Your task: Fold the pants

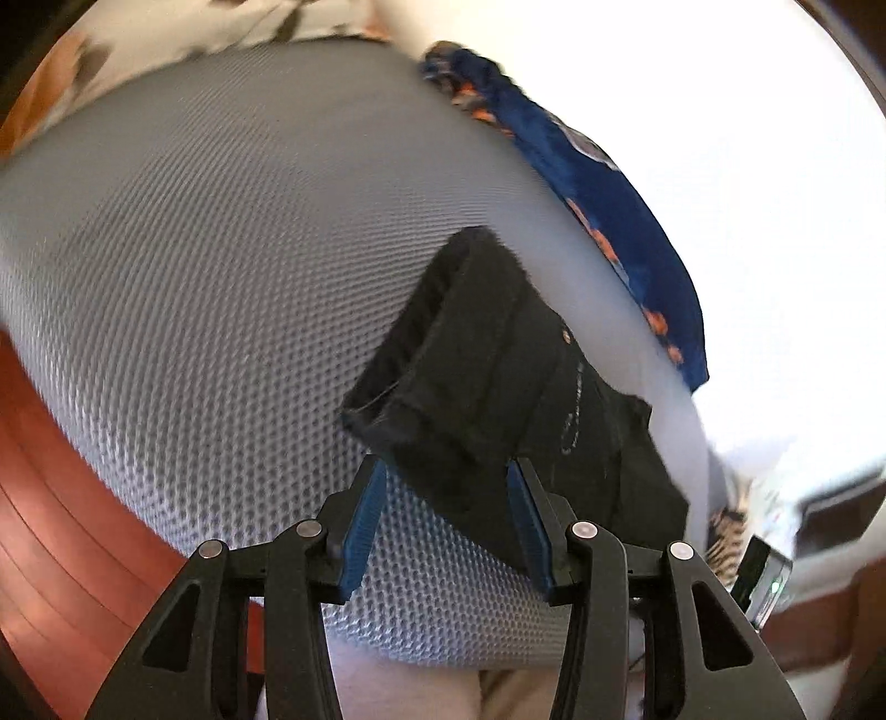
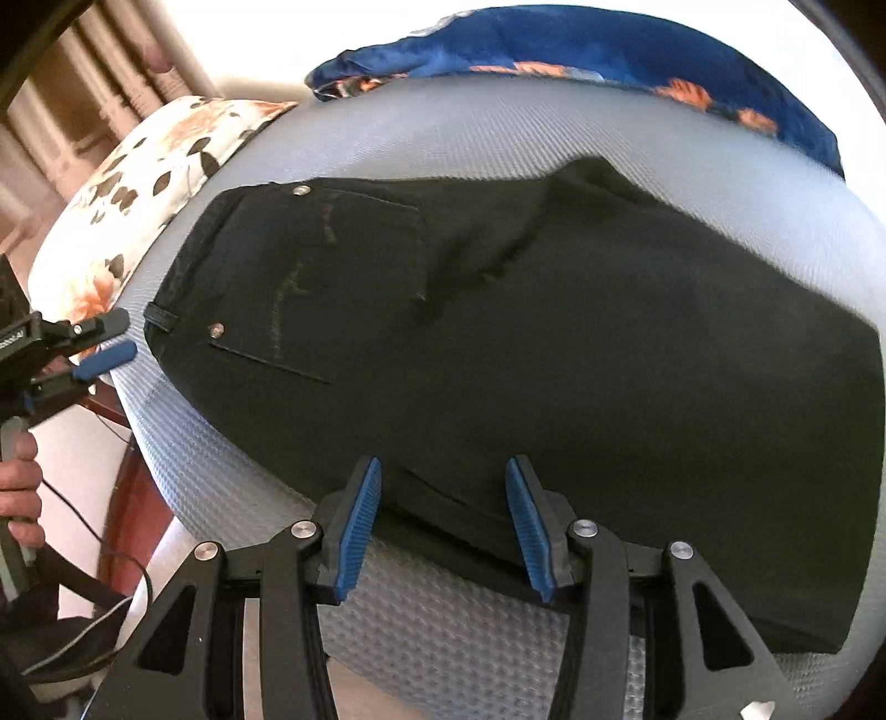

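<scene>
Black pants (image 2: pixel 526 332) lie folded flat on a grey textured mattress (image 2: pixel 498 133), waistband and back pocket toward the left. In the left wrist view the waistband end (image 1: pixel 498 376) lies just ahead and right of the fingers. My left gripper (image 1: pixel 446 471) is open and empty just above the pants' edge. It also shows in the right wrist view (image 2: pixel 111 335), open beside the waistband. My right gripper (image 2: pixel 443 471) is open and empty, with its fingertips over the near edge of the pants.
A blue floral cloth (image 2: pixel 581 50) lies along the far side of the mattress and shows in the left wrist view (image 1: pixel 609 183). A white floral pillow (image 2: pixel 144 188) sits at the left end. Reddish wooden floor (image 1: pixel 66 498) lies beside the bed.
</scene>
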`<state>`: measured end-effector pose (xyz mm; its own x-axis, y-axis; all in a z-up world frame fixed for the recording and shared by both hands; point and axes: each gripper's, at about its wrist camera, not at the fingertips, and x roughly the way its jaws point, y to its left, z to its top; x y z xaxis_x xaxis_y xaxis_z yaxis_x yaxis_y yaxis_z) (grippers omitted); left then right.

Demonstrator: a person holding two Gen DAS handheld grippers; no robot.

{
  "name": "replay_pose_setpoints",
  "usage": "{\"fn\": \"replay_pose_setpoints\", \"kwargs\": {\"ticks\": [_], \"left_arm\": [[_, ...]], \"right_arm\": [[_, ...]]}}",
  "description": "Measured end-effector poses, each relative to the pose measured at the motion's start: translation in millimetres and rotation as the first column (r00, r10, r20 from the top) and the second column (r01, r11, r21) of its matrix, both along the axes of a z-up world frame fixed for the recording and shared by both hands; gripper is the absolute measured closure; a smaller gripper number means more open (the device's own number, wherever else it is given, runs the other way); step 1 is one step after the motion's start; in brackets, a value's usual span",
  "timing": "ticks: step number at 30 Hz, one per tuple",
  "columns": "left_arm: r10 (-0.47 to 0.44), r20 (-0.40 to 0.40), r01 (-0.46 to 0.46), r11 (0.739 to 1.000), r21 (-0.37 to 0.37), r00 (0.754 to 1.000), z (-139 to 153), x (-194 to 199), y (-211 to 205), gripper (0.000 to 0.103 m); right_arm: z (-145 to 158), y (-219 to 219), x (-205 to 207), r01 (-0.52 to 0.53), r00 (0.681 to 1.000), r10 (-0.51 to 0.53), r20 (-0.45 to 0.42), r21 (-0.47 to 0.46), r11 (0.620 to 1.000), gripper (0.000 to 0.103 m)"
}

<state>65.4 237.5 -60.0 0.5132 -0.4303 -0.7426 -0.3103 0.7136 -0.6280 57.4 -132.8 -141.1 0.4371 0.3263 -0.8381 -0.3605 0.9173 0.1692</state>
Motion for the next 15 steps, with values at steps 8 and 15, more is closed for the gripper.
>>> {"fn": "replay_pose_setpoints", "kwargs": {"ticks": [8, 15], "left_arm": [[0.075, -0.059, -0.087, 0.966, -0.244, 0.995, -36, -3, 5, 0.049], [0.119, -0.067, -0.133, 0.954, -0.267, 0.991, -54, 1, 7, 0.049]], "right_arm": [[10, -15, 7, 0.079, 0.997, -0.079, -0.005, 0.063, 0.995, 0.052], [2, -38, 12, 0.167, 0.986, -0.165, -0.033, 0.081, 0.983, 0.052]]}}
